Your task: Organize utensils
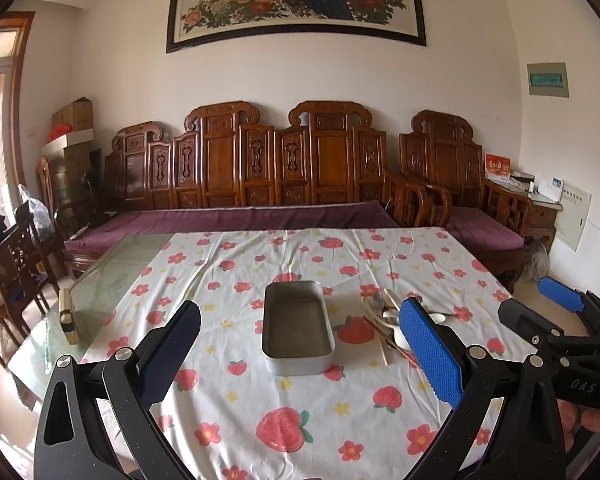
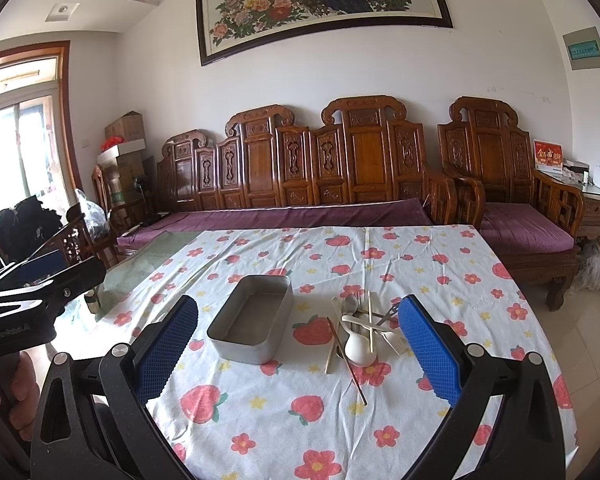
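Note:
An empty grey metal box [image 1: 298, 326] [image 2: 252, 318] stands on the strawberry-print tablecloth [image 1: 284, 408] [image 2: 300, 408]. To its right lies a pile of utensils [image 1: 384, 320] [image 2: 360, 328]: a white spoon [image 2: 360, 346], a white fork [image 2: 392, 338], chopsticks [image 2: 348, 364] and metal cutlery. My left gripper [image 1: 300, 350] is open and empty, above the table in front of the box. My right gripper [image 2: 298, 346] is open and empty, in front of the box and the pile. The right gripper shows in the left wrist view [image 1: 540, 308]; the left gripper shows in the right wrist view [image 2: 56, 268].
A carved wooden sofa [image 1: 260, 184] [image 2: 320, 176] with purple cushions stands behind the table. The table's left part is bare glass [image 1: 112, 276] with a small wooden block [image 1: 69, 316] on it. Wooden chairs [image 1: 16, 268] stand at the left.

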A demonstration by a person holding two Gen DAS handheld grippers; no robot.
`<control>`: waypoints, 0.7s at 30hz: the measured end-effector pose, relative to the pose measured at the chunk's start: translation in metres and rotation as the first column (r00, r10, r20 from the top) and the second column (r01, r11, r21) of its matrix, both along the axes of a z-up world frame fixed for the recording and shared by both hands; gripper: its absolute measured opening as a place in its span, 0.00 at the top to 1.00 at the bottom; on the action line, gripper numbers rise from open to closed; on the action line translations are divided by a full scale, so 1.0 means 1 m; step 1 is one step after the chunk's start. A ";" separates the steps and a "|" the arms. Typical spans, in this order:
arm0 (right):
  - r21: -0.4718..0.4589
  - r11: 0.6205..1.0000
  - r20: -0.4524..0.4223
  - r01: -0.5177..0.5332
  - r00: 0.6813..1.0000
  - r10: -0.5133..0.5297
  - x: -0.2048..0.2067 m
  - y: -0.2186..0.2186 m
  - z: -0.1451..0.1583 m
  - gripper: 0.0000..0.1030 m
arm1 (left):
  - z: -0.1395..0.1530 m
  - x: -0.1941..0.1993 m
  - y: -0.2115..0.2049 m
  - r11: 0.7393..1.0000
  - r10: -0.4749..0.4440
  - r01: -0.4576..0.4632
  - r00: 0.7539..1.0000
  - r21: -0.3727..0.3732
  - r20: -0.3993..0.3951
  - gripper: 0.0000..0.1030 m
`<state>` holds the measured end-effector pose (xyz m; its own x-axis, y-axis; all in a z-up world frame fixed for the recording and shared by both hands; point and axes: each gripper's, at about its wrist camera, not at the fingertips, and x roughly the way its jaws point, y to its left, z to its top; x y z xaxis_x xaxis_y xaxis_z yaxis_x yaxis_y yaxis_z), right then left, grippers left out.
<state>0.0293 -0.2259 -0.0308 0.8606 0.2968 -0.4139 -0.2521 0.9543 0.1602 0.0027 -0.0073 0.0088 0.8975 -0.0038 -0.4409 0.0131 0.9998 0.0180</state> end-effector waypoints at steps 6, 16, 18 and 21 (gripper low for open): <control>-0.006 1.000 -0.006 -0.011 1.000 0.011 0.008 0.000 -0.005 0.03 | -0.024 0.014 0.007 1.000 -0.001 0.001 0.999 -0.001 -0.055 0.06; -0.077 0.995 -0.044 -0.057 0.998 0.053 0.030 -0.003 -0.029 0.05 | -0.054 0.034 0.005 0.999 -0.041 0.043 0.991 0.011 -0.129 0.06; -0.107 0.992 -0.063 -0.070 0.996 0.064 0.038 -0.003 -0.035 0.07 | -0.060 0.037 0.003 0.998 -0.055 0.057 0.988 0.010 -0.144 0.06; -0.125 0.989 -0.092 -0.082 0.993 0.071 0.050 -0.006 -0.045 0.11 | -0.070 0.042 0.000 0.997 -0.072 0.074 0.982 0.006 -0.175 0.06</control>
